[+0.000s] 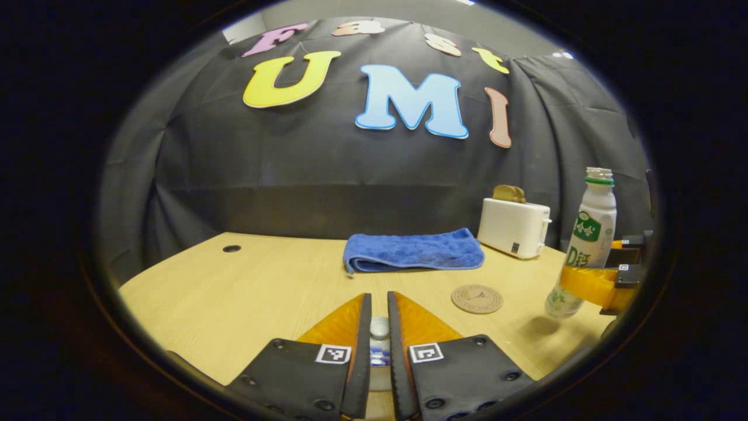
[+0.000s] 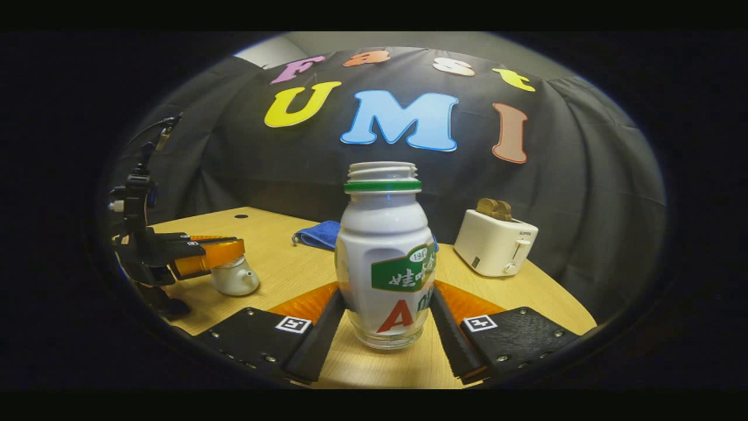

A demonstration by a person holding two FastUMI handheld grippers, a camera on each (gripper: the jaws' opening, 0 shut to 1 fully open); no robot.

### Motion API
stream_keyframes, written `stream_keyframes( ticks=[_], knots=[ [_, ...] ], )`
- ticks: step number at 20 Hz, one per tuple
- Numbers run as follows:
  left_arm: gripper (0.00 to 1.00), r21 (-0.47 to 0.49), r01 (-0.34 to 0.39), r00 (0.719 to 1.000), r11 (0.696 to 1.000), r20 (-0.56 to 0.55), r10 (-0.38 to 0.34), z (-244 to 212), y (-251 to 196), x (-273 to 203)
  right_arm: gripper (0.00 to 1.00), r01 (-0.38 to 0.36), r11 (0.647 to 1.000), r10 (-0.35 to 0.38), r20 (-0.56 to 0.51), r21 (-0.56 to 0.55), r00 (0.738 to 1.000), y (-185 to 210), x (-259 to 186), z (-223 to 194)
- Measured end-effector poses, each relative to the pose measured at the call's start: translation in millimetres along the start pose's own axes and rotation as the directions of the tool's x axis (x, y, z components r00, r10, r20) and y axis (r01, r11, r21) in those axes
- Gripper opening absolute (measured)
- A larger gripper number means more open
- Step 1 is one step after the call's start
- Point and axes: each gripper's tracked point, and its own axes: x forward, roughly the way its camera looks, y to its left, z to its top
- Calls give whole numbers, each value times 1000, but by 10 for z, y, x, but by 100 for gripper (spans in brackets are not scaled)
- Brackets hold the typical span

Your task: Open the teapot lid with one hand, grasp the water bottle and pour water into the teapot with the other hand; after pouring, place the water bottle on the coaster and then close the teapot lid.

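Wooden bench (image 2: pixel 274 269), uncapped water bottle (image 2: pixel 383 257) upright, mouth up.
Right hand-held gripper (image 2: pixel 383 336) clamps its base; left hand-held gripper (image 1: pixel 378 327) closes on the teapot (image 2: pixel 234 276) lid knob (image 1: pixel 379 327).

Each tool (image 1: pixel 379 327) carries black screwed plates with small square black-and-white markers beside the fingers

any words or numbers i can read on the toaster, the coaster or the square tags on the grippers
toaster: small brand word on its front, too small to read
coaster: engraved emblem, no readable words
square tags: coded patterns, no words or numbers
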Motion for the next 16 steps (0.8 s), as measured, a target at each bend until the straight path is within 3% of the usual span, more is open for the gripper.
stream_keyframes(
  ticks=[5,8,16],
  knots=[
    [30,-20,-8,999,1000,37,9,107,78,-94,79,0,1000,0,11,-11,1000,8,91,109],
    [22,-48,-13,999,999,47,15,120,127,-133,80,-23,1000,23,17,17,1000,60,217,212],
    [22,-61,-29,997,998,69,33,199,221,-181,79,-72,995,72,11,68,997,173,668,442]
  ],
)
